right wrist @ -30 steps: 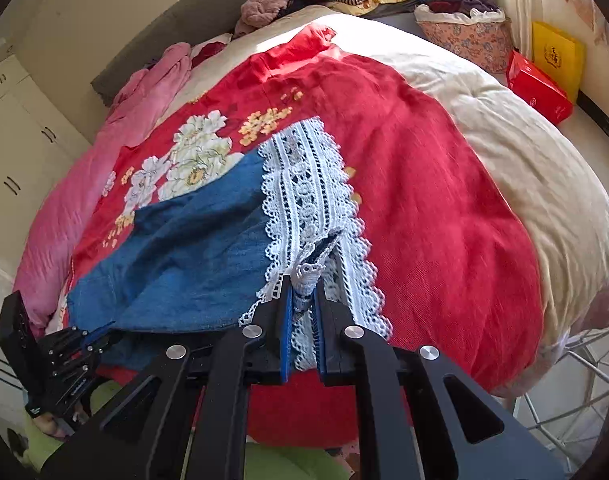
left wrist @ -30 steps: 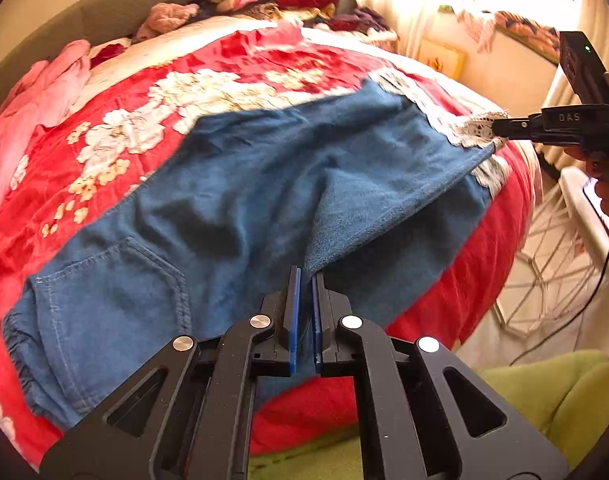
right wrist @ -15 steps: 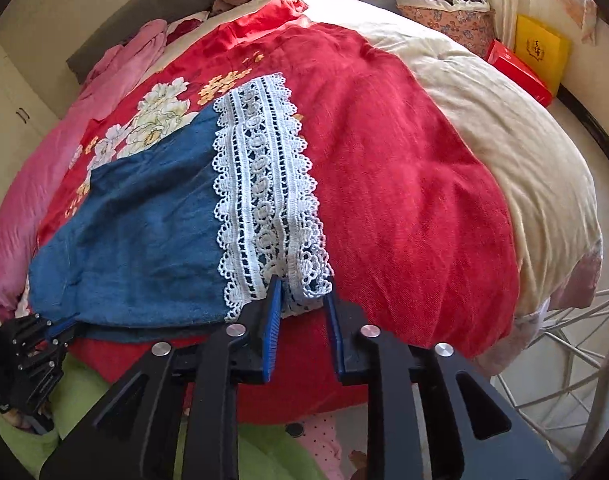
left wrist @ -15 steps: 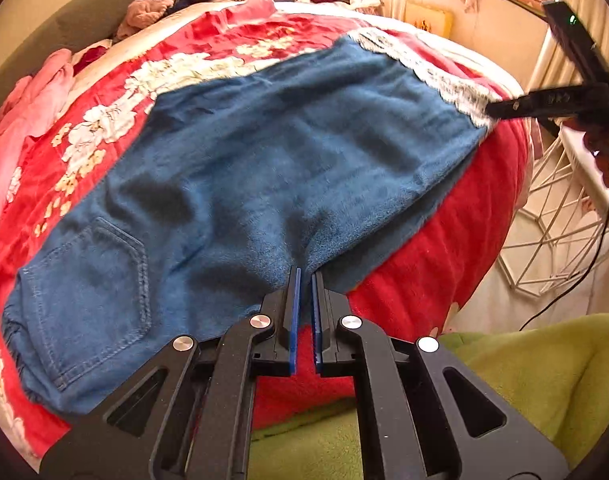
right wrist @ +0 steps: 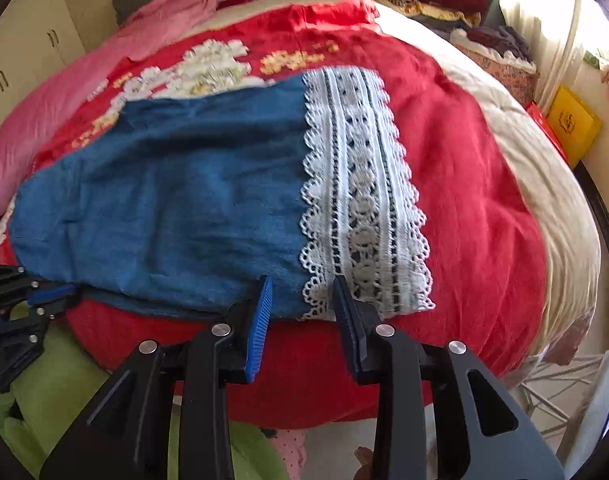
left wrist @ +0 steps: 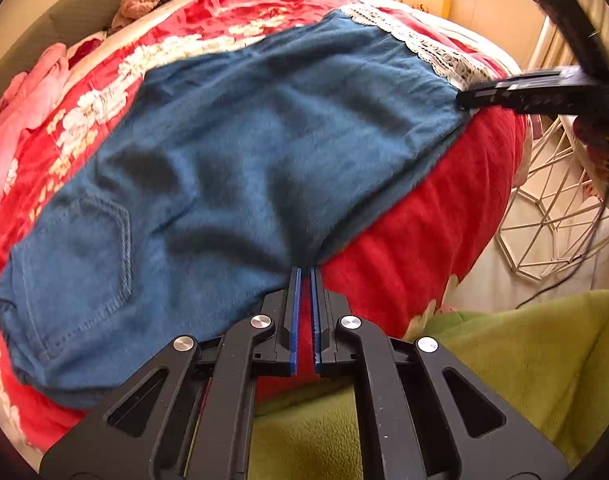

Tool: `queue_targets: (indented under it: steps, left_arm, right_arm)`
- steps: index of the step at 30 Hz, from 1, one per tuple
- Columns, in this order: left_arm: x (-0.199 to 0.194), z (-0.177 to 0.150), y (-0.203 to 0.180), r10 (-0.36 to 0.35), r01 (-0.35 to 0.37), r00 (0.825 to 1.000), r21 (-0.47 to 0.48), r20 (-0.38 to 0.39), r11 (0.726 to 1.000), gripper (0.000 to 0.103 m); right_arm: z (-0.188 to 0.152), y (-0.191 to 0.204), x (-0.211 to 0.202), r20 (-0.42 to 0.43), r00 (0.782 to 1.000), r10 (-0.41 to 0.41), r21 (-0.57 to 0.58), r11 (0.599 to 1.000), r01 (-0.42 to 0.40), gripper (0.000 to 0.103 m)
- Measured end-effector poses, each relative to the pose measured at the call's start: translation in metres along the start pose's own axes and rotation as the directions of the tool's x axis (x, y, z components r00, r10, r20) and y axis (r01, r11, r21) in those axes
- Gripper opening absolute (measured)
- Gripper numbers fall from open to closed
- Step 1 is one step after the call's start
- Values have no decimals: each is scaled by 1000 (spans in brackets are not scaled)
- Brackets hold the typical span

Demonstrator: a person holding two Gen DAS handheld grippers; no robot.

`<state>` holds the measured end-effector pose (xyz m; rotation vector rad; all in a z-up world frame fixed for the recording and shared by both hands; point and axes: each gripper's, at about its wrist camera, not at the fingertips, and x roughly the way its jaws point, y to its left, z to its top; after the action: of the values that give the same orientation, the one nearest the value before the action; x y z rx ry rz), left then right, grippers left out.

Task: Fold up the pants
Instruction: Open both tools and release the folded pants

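Laid blue pants (left wrist: 240, 152) flat on the red bed cover (right wrist: 476, 184), left gripper (left wrist: 304, 276) clamped shut on the near edge, right gripper (right wrist: 300, 300) opening off the lace hem (right wrist: 360, 184), likely ready for regrasping and the next fold.

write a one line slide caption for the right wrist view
Right gripper opening over the lace hem of blue denim pants laid flat on a red bedspread.

L claw (left wrist: 305, 276) shut on pants (left wrist: 240, 152) edge — pants flat on red blanket (left wrist: 424, 216).
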<state>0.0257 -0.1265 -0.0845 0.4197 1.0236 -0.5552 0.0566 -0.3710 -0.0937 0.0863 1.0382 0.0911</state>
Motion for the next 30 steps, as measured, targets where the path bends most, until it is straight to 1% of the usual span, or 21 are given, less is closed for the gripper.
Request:
queue_targets:
  steps: [2,4,5,6,7,8,10,11,12,13,14,15,16,17,18,20,22,24,26,28,30]
  left_arm:
    - [-4,-4,3,-15,15,1000,-14,7,1000,1]
    - [-16,-7,8,-21,22,999,-34,38,999,1]
    - [-23,-8,14,-24,27,998,-54,60,998,10]
    - [-33,-10,24,-21,29,996,-93,88,995,21]
    - [-38,-11,33,-9,22,995,-125,102,992,47]
    - [-44,-13,46,26,-7,993,-169,112,986,55]
    - [-48,-17,70,88,-60,990,-239,107,969,55]
    - [-47,-19,83,119,-89,989,-282,93,955,59]
    - [-45,-22,100,172,-141,983,-337,63,931,62]
    - [-44,-25,110,204,-173,978,-365,47,915,67]
    - [-41,-27,120,232,-202,972,-390,32,898,75]
    - [-38,-30,129,268,-243,963,-407,6,881,76]
    - [-33,-32,138,299,-280,954,-412,-20,867,76]
    - [-30,-34,144,291,-272,957,-414,-17,869,76]
    - [-28,-36,150,280,-260,960,-424,-14,868,76]
    - [-24,-39,156,263,-241,965,-443,-11,864,76]
    - [-23,-38,155,275,-253,961,-438,-15,863,76]
    - [-29,-36,150,268,-241,963,-440,-1,865,76]
    - [-39,-33,145,249,-211,968,-440,30,873,76]
    - [-51,-24,139,245,-193,967,-425,70,884,76]
    - [-61,-10,133,243,-179,964,-410,109,895,76]
  right_arm:
    - [-2,-5,-4,4,1000,28,17,999,-29,31]
    - [-1,-6,-19,35,998,51,16,999,-51,31]
    - [1,-4,-27,57,997,57,9,998,-58,36]
    - [4,0,-35,86,994,61,-4,998,-61,43]
    - [6,3,-43,118,991,69,-20,998,-67,44]
    - [8,7,-48,134,988,82,-31,996,-79,45]
    - [11,13,-51,149,982,112,-56,993,-105,47]
    - [12,16,-48,147,983,107,-63,993,-99,48]
    - [12,17,-43,135,986,94,-62,994,-87,49]
    - [12,15,-36,116,990,80,-53,996,-75,49]
    - [11,11,-29,93,994,58,-38,998,-55,49]
    - [11,6,-20,63,998,27,-19,999,-26,49]
    - [8,0,-11,32,999,13,-1,1000,-13,49]
    - [6,-7,-6,20,999,38,21,999,-39,49]
    - [4,-11,-5,30,998,57,31,998,-58,49]
    - [3,-9,-7,36,998,57,18,998,-57,49]
    - [4,-7,-7,34,998,48,10,999,-48,49]
    - [3,-5,-9,44,998,55,13,998,-56,49]
    - [4,-6,-18,75,993,92,25,995,-95,52]
    - [4,-11,-32,119,985,125,32,991,-129,58]
    - [10,-18,-45,169,977,130,45,989,-140,63]
